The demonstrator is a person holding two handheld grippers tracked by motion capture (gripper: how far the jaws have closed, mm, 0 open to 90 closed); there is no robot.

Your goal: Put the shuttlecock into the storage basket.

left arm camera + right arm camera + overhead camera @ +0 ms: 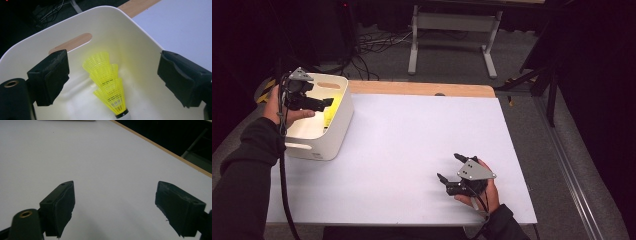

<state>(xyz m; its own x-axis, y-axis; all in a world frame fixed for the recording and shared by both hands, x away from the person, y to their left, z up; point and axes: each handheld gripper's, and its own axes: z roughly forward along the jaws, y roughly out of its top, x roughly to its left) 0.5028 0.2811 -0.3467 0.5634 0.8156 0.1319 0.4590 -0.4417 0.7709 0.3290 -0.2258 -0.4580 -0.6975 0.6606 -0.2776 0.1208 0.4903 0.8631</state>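
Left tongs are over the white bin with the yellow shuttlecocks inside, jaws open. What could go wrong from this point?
1. The left tongs hang open just inside the bin; drawing away sideways could catch its rim and drag or tip it, as it sits near the table's left edge.
2. The shuttlecocks lie as a nested stack on the bin floor; a further grab could crush a thin skirt or pull them apart.

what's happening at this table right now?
A person works with a gripper in each hand. The left gripper hangs over the white bin at the table's left, fingers apart and holding nothing. A stack of yellow shuttlecocks lies inside the bin, below the fingers and apart from them. The right gripper sits low over the bare white table top, open and empty.
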